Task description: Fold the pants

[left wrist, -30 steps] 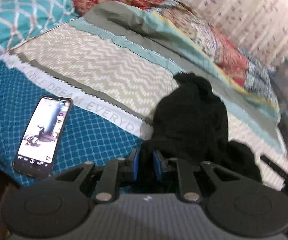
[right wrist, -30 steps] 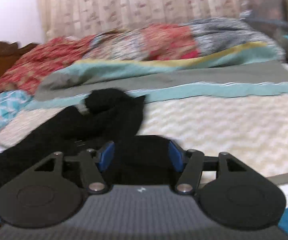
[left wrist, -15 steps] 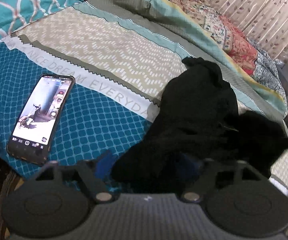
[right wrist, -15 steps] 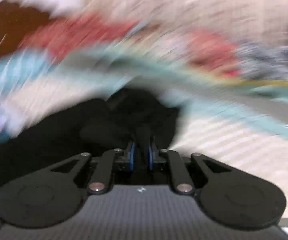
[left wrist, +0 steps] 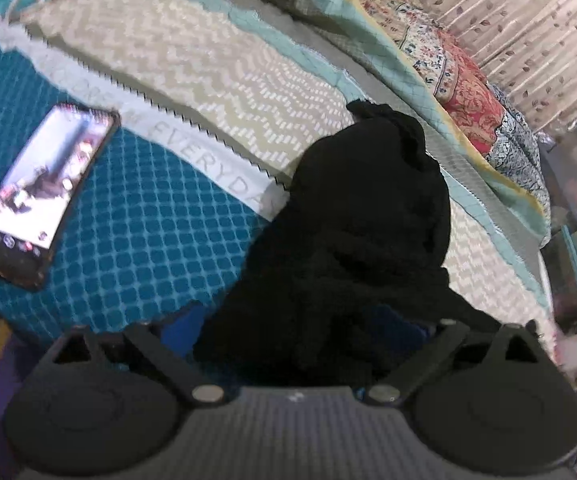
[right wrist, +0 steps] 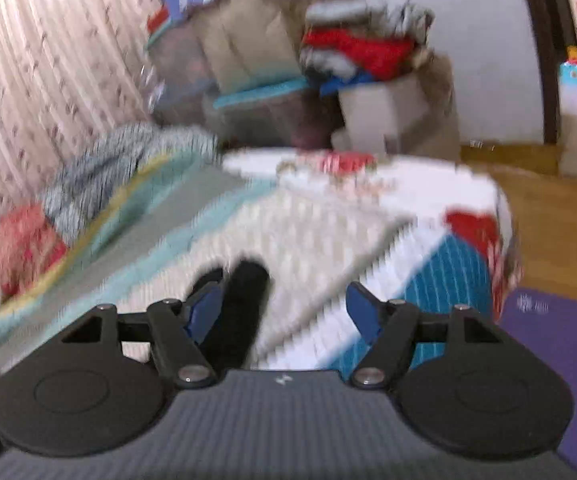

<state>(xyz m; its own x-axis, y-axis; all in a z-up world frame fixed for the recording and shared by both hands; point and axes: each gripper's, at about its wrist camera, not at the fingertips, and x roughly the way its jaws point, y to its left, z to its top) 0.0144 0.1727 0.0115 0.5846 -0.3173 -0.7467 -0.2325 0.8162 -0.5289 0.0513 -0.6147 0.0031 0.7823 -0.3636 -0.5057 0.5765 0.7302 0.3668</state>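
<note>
— Left wrist view: what lies at your tongs?

— My left gripper (left wrist: pixel 294 328) has just spread wide. The pants (left wrist: pixel 364 232), soft, black and crumpled, are heaped between its blue pads on the quilted bed (left wrist: pixel 160 216), unpinched. A flat phone (left wrist: pixel 44 192) lies apart.

— And the right?

— My right gripper (right wrist: pixel 284 308) has just opened too; a dark fold of cloth lies by its left pad, blurred.

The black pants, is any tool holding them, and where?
No. Both tools have just been opening. The left tool stands open around the bunched black pants, pads not pressing; the right tool is open beside a dark end.
</note>
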